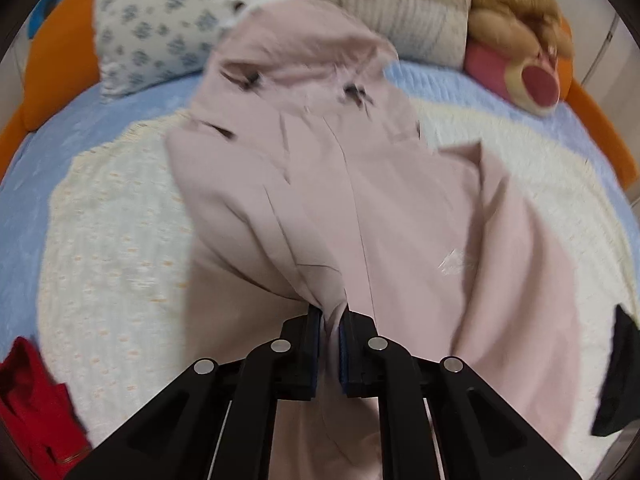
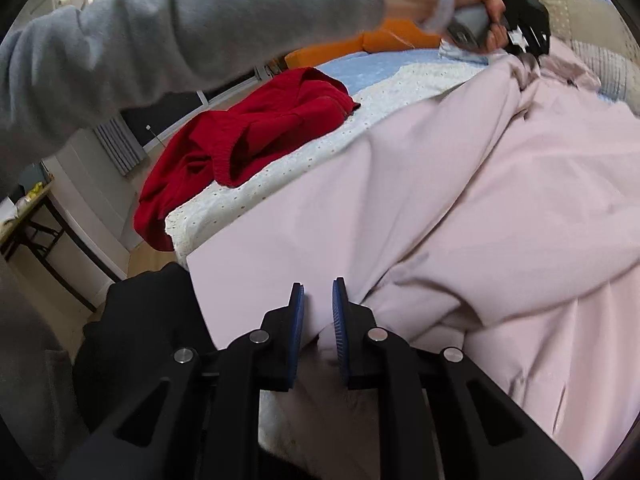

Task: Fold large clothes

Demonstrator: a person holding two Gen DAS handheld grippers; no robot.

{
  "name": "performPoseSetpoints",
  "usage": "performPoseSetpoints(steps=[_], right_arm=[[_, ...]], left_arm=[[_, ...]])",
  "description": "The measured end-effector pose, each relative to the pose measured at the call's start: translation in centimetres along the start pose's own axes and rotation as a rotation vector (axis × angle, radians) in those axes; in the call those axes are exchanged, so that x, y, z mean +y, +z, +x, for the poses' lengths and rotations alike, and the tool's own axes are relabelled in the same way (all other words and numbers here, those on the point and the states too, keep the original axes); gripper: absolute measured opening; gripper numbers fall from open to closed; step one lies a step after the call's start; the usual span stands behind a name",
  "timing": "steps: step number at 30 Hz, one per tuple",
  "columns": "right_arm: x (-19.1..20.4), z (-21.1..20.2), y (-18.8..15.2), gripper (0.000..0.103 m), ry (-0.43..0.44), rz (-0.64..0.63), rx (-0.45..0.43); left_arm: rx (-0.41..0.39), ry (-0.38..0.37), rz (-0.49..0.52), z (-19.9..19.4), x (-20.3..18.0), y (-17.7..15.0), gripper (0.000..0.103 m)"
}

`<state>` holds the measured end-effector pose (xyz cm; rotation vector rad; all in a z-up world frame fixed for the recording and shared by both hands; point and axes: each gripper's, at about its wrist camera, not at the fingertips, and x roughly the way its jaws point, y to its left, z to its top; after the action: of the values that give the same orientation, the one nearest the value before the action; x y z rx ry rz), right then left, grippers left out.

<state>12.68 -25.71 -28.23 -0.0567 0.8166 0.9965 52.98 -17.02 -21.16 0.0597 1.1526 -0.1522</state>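
Left wrist view: the left gripper [image 1: 329, 322] points steeply down at the bed, its jaws closed on a bunched fold of the pale pink fabric jacket [image 1: 360, 200], which rises between the pads. The jacket lies spread on the cream textured bedspread [image 1: 112, 248], its hood toward the white pillow with blue print [image 1: 160, 20] and the beige striped pillow [image 1: 400, 4]. A brown and pink plush bear [image 1: 524, 44] sits beyond the jacket on the right. A red knitted garment [image 1: 32, 392] lies well apart to the jacket's left, at the bedspread's edge, and bare bedspread shows between them. Right wrist view: the right gripper [image 2: 318, 304] tilts down at the bed's near edge, jaws gripping the jacket's hem, the cloth pinched between the blue pads [image 2: 339, 320]. A grey knit sleeve [image 2: 180, 32] reaches across the top of the view, its hand [image 2: 476, 8] holding the other gripper at the jacket's far end. The jacket drapes in soft creases over the bed edge. The red garment lies beside the jacket on the left, near the bedspread's corner, partly overhanging it.
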Motion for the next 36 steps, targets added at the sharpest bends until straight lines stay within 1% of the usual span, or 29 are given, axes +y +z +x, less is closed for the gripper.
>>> performPoseSetpoints(steps=[1, 3, 4, 5, 6, 7, 9, 10, 11, 13, 14, 16, 17, 18, 19, 20, 22, 23, 24, 26, 27, 29, 30, 32, 34, 35, 36], right_arm=[[-0.2, 0.1, -0.2, 0.015, -0.009, 0.007, 0.01], [-0.1, 0.5, -0.4, 0.015, -0.032, 0.007, 0.026], [0.0, 0.6, -0.4, 0.015, -0.041, 0.002, 0.03], [0.1, 0.7, -0.3, 0.015, -0.049, -0.007, 0.033], [0.3, 0.6, -0.2, 0.015, -0.048, -0.014, 0.031], [0.3, 0.3, -0.2, 0.016, -0.035, -0.012, 0.023], [0.1, -1.0, 0.1, 0.018, 0.028, 0.015, -0.005], [0.0, -2.2, 0.5, 0.018, 0.06, 0.031, -0.036], [-0.3, -3.0, 0.8, 0.018, 0.071, 0.037, -0.06], [-0.9, -4.8, 2.0, 0.018, 0.071, 0.044, -0.12], [-1.4, -5.8, 3.1, 0.018, 0.045, 0.044, -0.165], [-2.3, -6.1, 5.2, 0.018, -0.017, 0.04, -0.212], [-2.7, -6.0, 6.2, 0.018, -0.045, 0.034, -0.225], [-3.4, -5.6, 7.8, 0.018, -0.083, 0.022, -0.246], [-3.9, -5.2, 9.0, 0.018, -0.095, 0.018, -0.252], [-5.2, -4.3, 11.0, 0.018, -0.109, 0.026, -0.248], [-6.9, -2.5, 13.7, 0.018, -0.147, 0.032, -0.233], [-8.4, -1.1, 15.3, 0.018, -0.179, 0.042, -0.204], [-9.4, -0.4, 15.9, 0.018, -0.202, 0.056, -0.192], [-12.5, 1.1, 16.8, 0.018, -0.237, 0.105, -0.165], [-13.9, 2.0, 17.0, 0.016, -0.255, 0.146, -0.149], [-16.6, 3.5, 16.6, 0.016, -0.268, 0.228, -0.121], [-17.3, 4.0, 16.2, 0.016, -0.277, 0.244, -0.113], [-18.5, 5.3, 15.3, 0.016, -0.284, 0.251, -0.099], [-19.1, 6.0, 14.3, 0.015, -0.288, 0.246, -0.084], [-19.3, 5.9, 14.2, 0.015, -0.28, 0.25, -0.082], [-19.4, 5.8, 14.2, 0.015, -0.276, 0.252, -0.081]], left_arm=[[0.013, -0.004, 0.001, 1.8, -0.3, -0.4, 0.02], [0.012, -0.001, 0.004, 3.4, -0.8, -1.0, 0.029], [-0.019, -0.004, 0.011, 3.7, -1.1, -1.5, 0.036], [-0.037, -0.005, 0.028, 3.6, -1.6, -1.7, 0.054], [-0.033, -0.021, 0.055, 3.6, -2.2, -1.8, 0.065], [-0.038, -0.031, 0.106, 2.8, -3.3, -2.1, 0.074], [-0.08, -0.019, 0.154, 1.0, -4.0, -2.3, 0.075], [-0.122, -0.04, 0.158, -0.8, -3.8, -2.3, 0.081], [-0.162, -0.074, 0.139, -2.3, -3.3, -2.1, 0.086], [-0.226, -0.139, 0.08, -4.6, -1.6, -1.1, 0.088], [-0.244, -0.154, 0.059, -5.2, -0.8, -0.5, 0.088], [-0.263, -0.132, 0.024, -5.6, 0.5, 0.9, 0.088], [-0.259, -0.128, 0.014, -5.3, 0.9, 1.4, 0.088], [-0.235, -0.121, -0.004, -4.3, 1.4, 2.1, 0.088], [-0.213, -0.119, -0.022, -3.5, 1.9, 2.5, 0.086], [-0.193, -0.123, -0.042, -2.5, 2.2, 3.0, 0.085], [-0.163, -0.119, -0.08, -0.3, 3.0, 3.9, 0.084], [-0.157, -0.111, -0.09, 0.4, 3.2, 4.2, 0.084], [-0.15, -0.092, -0.089, 1.3, 3.3, 4.9, 0.084], [-0.152, -0.041, -0.057, 2.7, 3.3, 6.0, 0.084], [-0.151, -0.011, -0.029, 3.5, 3.0, 6.8, 0.084], [-0.153, 0.018, 0.009, 4.7, 2.6, 8.2, 0.084], [-0.159, 0.015, 0.014, 5.1, 2.4, 8.7, 0.084], [-0.17, -0.024, 0.009, 6.5, 1.7, 10.0, 0.084], [-0.159, -0.045, 0.02, 8.1, 0.8, 10.4, 0.084], [-0.157, -0.041, 0.034, 9.1, 0.4, 10.5, 0.084], [-0.159, -0.014, 0.058, 10.4, -0.2, 10.3, 0.085]])
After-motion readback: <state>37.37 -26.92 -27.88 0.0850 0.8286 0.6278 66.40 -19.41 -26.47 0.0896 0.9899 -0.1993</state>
